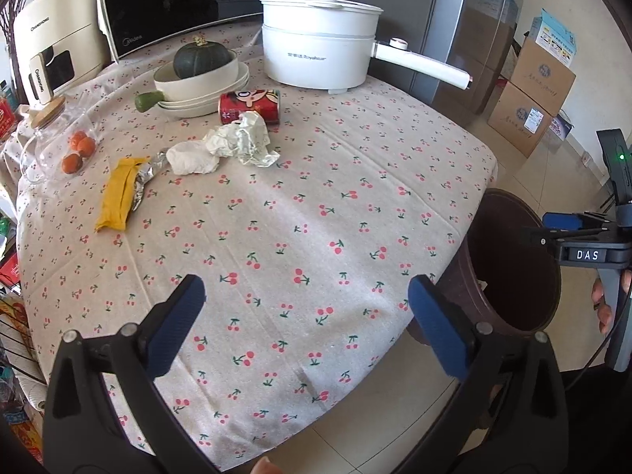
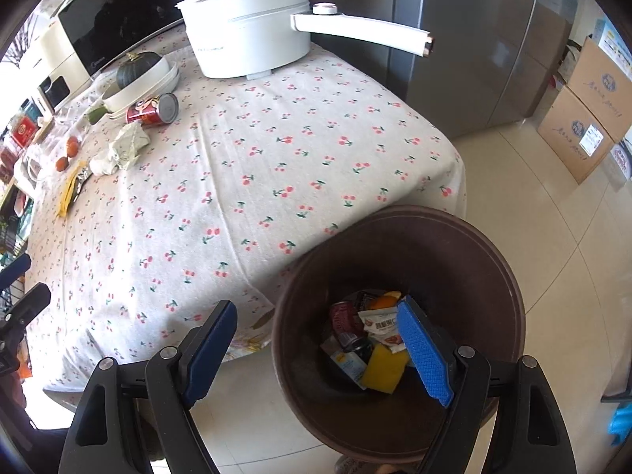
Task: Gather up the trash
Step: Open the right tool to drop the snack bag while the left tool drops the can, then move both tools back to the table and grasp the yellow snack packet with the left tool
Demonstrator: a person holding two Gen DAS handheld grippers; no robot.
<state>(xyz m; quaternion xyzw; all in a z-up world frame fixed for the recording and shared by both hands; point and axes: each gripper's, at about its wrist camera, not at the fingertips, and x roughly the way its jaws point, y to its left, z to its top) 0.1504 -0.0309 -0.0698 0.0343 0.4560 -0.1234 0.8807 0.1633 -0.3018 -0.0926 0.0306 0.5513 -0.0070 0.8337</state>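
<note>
Hanging wide and empty over the bench's near edge, the left gripper (image 1: 306, 312) is nearer the remaining trash. The right gripper (image 2: 318, 351), also wide and empty, sits over the bin (image 2: 493, 245). Beyond, up-left, the yellow wrapper (image 1: 116, 197) lies lengthwise away; crumpled paper (image 1: 237, 140) and the red can (image 1: 249, 107) are farther.

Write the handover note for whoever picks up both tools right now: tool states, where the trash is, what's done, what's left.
Left tool: open, empty, above the near part of the table.
Right tool: open, empty, above the brown bin on the floor at the table's corner.
Done: the bin already holds a yellow wrapper, a can and snack packets.
Left on the table, far left side: red can on its side, crumpled paper, white tissue wad, yellow wrapper with foil.
Leave alone: white pot, bowls with the squash, jar of oranges.
</note>
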